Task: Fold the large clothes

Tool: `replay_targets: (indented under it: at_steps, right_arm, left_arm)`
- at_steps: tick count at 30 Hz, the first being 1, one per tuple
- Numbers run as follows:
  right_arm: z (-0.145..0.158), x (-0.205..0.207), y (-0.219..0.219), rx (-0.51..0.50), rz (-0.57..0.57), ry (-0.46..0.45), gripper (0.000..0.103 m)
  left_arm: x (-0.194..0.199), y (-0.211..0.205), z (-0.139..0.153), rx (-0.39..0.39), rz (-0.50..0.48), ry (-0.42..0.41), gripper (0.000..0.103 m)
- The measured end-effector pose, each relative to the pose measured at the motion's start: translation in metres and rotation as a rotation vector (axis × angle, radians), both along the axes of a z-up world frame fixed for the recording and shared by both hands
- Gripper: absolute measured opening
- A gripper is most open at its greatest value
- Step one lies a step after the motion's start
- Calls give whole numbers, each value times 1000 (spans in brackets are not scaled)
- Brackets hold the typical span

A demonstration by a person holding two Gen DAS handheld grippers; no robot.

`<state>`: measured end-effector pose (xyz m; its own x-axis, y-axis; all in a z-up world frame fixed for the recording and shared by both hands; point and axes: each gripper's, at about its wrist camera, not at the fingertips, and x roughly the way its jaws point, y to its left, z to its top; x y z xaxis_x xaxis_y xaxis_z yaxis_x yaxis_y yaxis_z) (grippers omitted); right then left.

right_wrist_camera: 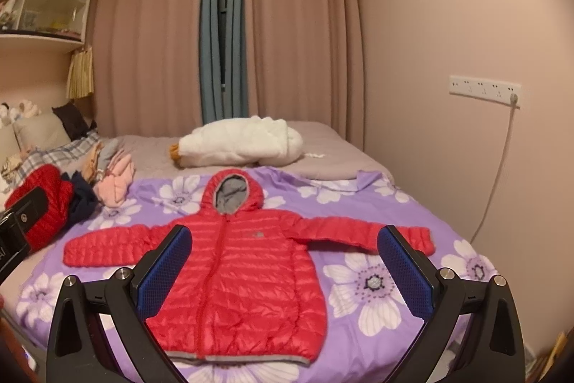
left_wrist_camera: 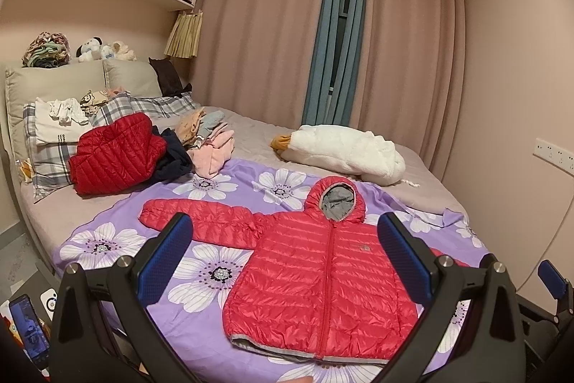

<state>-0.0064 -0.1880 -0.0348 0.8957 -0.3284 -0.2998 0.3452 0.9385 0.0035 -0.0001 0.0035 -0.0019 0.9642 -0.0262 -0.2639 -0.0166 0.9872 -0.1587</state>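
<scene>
Jacket, red and puffy, is lying flat on the bed, sleeves spread. I am holding my left hand-held gripper and right hand-held gripper apart above it. Light, soft, probably slippery; I am judging the cuffs best to pinch.

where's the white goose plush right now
The white goose plush lies on the grey sheet at the far side of the bed, just beyond the red hooded jacket, before the curtains.

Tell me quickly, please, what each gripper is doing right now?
Left gripper: jaws open, holding nothing, above the red jacket.
Right gripper: jaws open, holding nothing.
</scene>
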Motion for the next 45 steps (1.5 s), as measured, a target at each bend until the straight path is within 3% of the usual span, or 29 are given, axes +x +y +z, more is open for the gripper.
replay_targets:
  at_steps: [45]
  right_arm:
    - [-3, 2, 5, -16, 3, 8, 102]
  left_arm:
    - [-3, -2, -3, 41, 1, 12, 103]
